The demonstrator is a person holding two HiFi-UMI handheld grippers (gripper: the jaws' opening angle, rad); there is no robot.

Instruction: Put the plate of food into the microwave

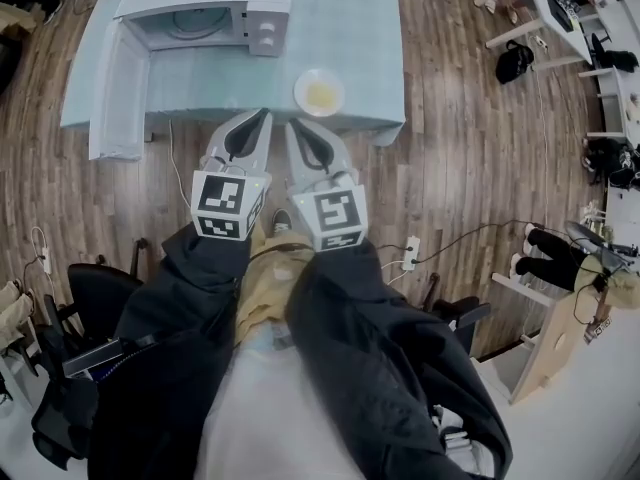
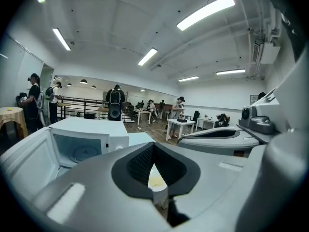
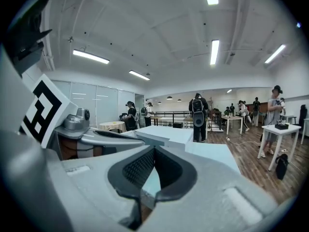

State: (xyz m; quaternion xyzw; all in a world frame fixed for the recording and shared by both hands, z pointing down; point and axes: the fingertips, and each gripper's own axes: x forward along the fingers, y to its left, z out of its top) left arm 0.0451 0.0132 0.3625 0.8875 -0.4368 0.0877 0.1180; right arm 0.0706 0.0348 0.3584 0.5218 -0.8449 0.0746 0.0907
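A white plate with yellow food sits near the front edge of the light-blue table. The white microwave stands at the table's back left, its door swung wide open toward me. Both grippers hover side by side just in front of the table edge, short of the plate. My left gripper is shut and holds nothing; my right gripper is shut and holds nothing too. In the left gripper view the plate shows through the gap below the closed tips, and the microwave lies to the left.
Wooden floor surrounds the table. A power strip and cables lie on the floor to the right. Black chairs stand at my left. Other people and tables are far across the room.
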